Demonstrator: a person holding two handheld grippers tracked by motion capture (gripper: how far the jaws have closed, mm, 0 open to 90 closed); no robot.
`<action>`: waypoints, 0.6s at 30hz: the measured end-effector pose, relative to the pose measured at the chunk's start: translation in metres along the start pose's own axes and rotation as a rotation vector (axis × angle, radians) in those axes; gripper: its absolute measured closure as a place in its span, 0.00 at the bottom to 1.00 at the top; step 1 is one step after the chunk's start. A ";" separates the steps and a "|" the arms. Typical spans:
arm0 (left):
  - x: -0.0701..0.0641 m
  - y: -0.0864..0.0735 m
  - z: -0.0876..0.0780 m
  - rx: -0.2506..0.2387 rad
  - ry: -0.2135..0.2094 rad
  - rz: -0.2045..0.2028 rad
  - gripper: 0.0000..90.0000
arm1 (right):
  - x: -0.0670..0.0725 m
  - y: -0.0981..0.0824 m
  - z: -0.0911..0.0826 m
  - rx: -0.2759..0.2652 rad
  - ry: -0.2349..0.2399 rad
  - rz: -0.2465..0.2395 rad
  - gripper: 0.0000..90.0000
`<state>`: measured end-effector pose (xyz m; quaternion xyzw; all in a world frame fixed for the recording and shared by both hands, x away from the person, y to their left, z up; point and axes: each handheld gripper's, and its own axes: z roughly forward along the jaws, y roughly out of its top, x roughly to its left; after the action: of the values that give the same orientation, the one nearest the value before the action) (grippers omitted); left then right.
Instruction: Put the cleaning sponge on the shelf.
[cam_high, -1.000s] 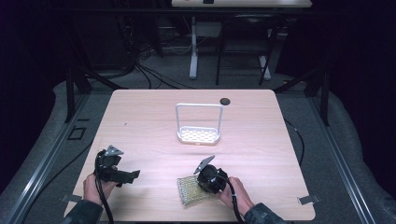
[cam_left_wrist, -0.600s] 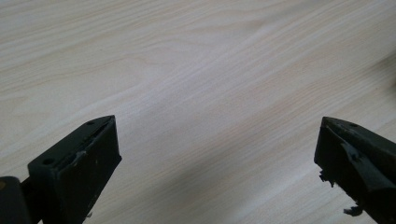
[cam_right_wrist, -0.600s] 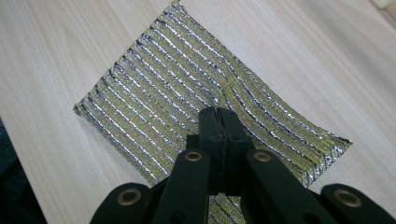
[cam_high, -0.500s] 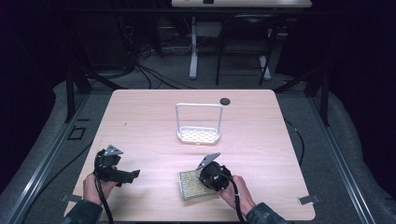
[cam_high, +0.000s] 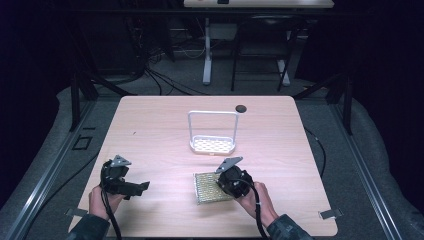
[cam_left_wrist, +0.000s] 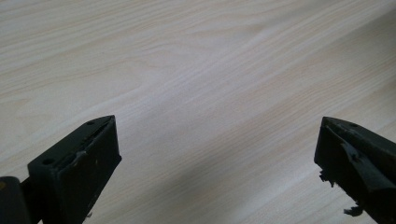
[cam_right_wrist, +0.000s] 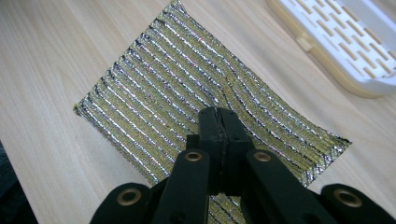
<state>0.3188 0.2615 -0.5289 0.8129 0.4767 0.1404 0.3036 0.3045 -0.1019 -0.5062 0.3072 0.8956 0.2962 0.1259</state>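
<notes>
A gold-and-silver striped scouring cloth (cam_high: 207, 189) (cam_right_wrist: 154, 84) lies near the table's front edge, right of centre. My right gripper (cam_high: 222, 186) (cam_right_wrist: 218, 116) points down onto it. Its jaws are pressed together on a pinch of the cloth near one edge, and the stripes pucker toward the tips. The part of the cloth under the jaws is hidden. At the front left, my left gripper (cam_high: 141, 187) (cam_left_wrist: 215, 154) is held low over bare wood. Its jaws are wide apart with nothing between them.
A white perforated rack (cam_high: 212, 145) (cam_right_wrist: 355, 51) with a tall wire handle stands at mid-table, just beyond the cloth. A small black round object (cam_high: 241, 108) sits near the far edge of the wooden table (cam_high: 150, 130). Dark floor with cables surrounds it.
My right gripper has risen and shifted slightly away from the front edge, taking the cloth along; the cloth now sits squarer and farther from the edge. The left gripper has not moved.
</notes>
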 end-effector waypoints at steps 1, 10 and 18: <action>0.000 0.000 0.001 0.001 -0.001 -0.002 0.00 | -0.001 0.000 -0.001 -0.004 -0.005 0.001 1.00; 0.000 0.000 0.000 -0.001 -0.003 0.010 0.00 | -0.003 0.003 -0.005 -0.015 -0.020 0.001 1.00; 0.000 0.000 0.001 0.001 -0.006 0.012 0.00 | -0.008 0.007 -0.008 -0.027 -0.037 0.008 1.00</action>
<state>0.3192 0.2608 -0.5293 0.8163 0.4710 0.1395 0.3038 0.3108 -0.1054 -0.4951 0.3147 0.8877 0.3029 0.1455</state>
